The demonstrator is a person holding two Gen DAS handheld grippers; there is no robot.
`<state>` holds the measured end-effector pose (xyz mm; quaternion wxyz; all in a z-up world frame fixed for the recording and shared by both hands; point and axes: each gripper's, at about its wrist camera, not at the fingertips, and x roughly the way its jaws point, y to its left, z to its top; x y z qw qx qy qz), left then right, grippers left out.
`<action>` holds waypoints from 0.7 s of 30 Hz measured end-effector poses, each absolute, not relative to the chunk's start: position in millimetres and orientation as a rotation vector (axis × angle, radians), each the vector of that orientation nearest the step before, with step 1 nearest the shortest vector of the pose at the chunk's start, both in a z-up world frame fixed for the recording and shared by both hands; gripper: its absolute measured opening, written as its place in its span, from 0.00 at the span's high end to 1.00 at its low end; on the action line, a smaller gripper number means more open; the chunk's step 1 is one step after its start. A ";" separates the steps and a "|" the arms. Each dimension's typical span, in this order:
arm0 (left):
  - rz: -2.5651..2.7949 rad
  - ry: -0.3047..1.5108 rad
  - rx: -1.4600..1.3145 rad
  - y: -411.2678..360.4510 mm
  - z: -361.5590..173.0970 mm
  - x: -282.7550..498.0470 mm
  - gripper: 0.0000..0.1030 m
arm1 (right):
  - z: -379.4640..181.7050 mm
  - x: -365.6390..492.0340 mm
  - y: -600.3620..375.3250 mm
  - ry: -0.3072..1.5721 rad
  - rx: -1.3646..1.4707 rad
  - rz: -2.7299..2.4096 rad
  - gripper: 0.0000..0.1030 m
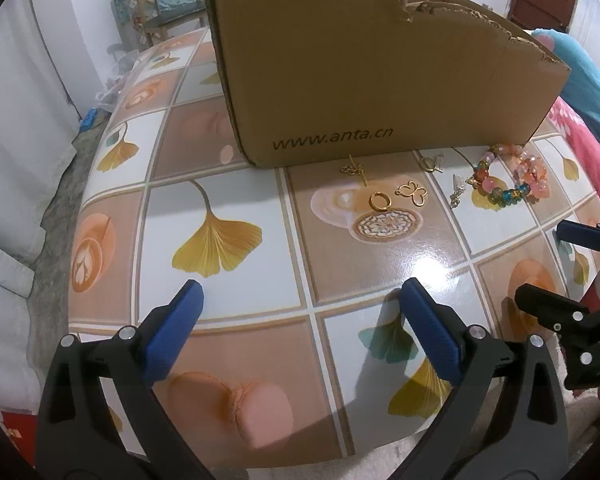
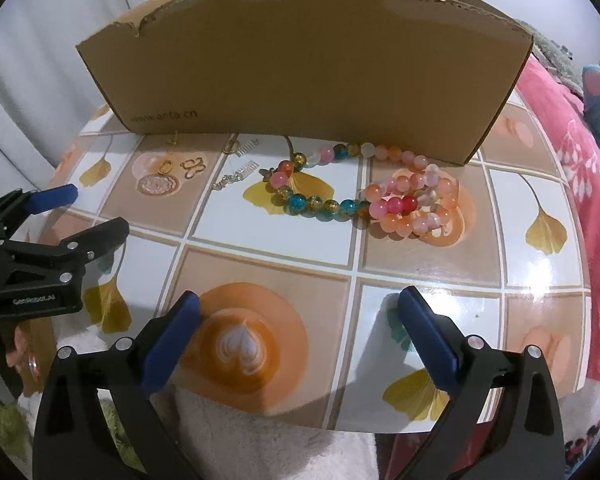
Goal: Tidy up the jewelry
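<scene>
- The worktop (image 2: pixel 260 268) has a shiny cover with pictures of yellow leaves and coffee cups.
- A big brown cardboard box (image 2: pixel 300 68) stands at the back of the worktop. Its top edge is torn.
- All the jewelry lies on the worktop in front of the box, not inside it.
- A bracelet of blue, yellow and pink beads (image 2: pixel 312 200) lies near the middle of the right wrist view.
- A pile of pink and orange bead bracelets (image 2: pixel 416 200) touches it on the right side.
- A gold ring (image 1: pixel 380 201) lies on a brown square, next to a picture of a round cookie.
- A gold butterfly charm (image 1: pixel 413 193) lies just beside the ring.
- A small gold chain piece (image 1: pixel 354 169) lies close to the box wall.
- Some little silver pieces (image 1: pixel 458 185) lie between the butterfly and the beads. They are too small to tell what they are.
- The left gripper (image 1: pixel 300 296) has its blue fingers (image 1: pixel 176 330) spread wide apart. Nothing is between them.
- The right gripper (image 2: pixel 300 300) also has its fingers spread wide, with nothing in them.
- Both grippers hang over the near edge of the worktop, well apart from the jewelry.
</scene>
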<state>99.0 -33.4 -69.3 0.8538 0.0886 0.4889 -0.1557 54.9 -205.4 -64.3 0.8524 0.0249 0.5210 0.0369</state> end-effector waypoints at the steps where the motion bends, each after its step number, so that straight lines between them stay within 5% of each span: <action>1: -0.328 1.027 0.186 -33.2 -69.4 99.2 0.07 | -64.5 50.9 -209.9 1.089 0.065 0.090 0.06; 21: -0.323 1.018 0.181 -33.4 -69.0 99.8 0.07 | -27.4 28.2 -263.2 0.998 0.217 0.214 0.07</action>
